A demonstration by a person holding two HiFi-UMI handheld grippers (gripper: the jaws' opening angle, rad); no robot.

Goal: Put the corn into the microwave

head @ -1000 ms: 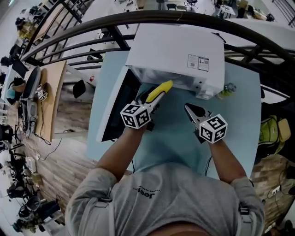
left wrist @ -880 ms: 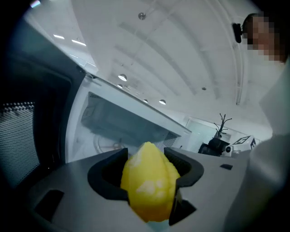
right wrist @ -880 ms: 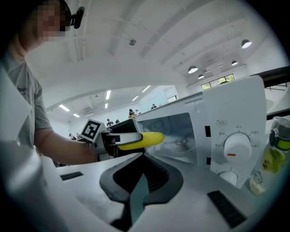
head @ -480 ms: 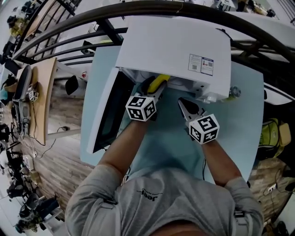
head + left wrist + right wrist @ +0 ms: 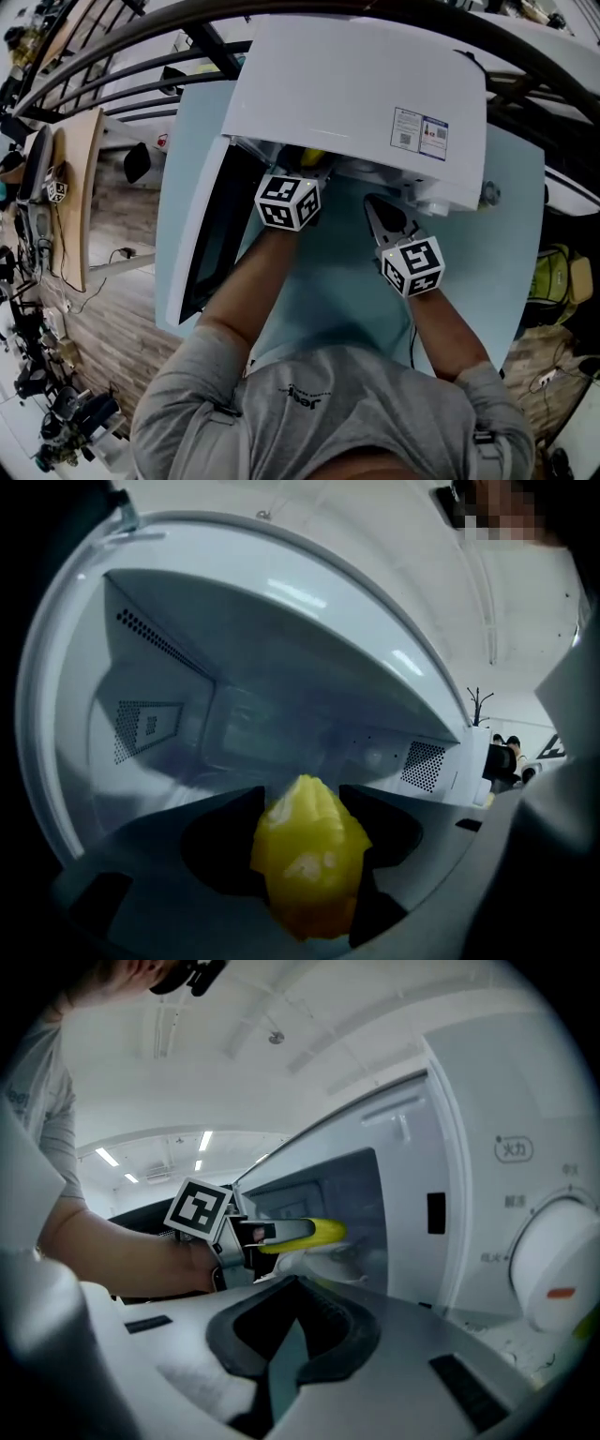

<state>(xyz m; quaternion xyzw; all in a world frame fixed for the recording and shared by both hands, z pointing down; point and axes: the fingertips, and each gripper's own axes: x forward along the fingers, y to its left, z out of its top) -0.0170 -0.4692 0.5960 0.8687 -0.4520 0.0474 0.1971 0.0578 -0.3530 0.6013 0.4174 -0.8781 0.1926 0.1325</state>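
pale blue table (image 5: 333, 291) carries white microwave (image 5: 347, 94), door (image 5: 211, 239) swung open to left

Workshop room glowing under ceiling strips

A pale blue table (image 5: 502, 272) is spreading beneath the left gripper (image 5: 309, 173) and right gripper (image 5: 380, 211). A wood-plank floor (image 5: 122, 220) and a cluttered wooden desk (image 5: 80, 206) are lying far left of them. Strip lights (image 5: 204, 1140) are shining overhead, and a dark metal frame (image 5: 204, 49) is arching beyond both.

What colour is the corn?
Yellow. The corn shows best in the left gripper view.
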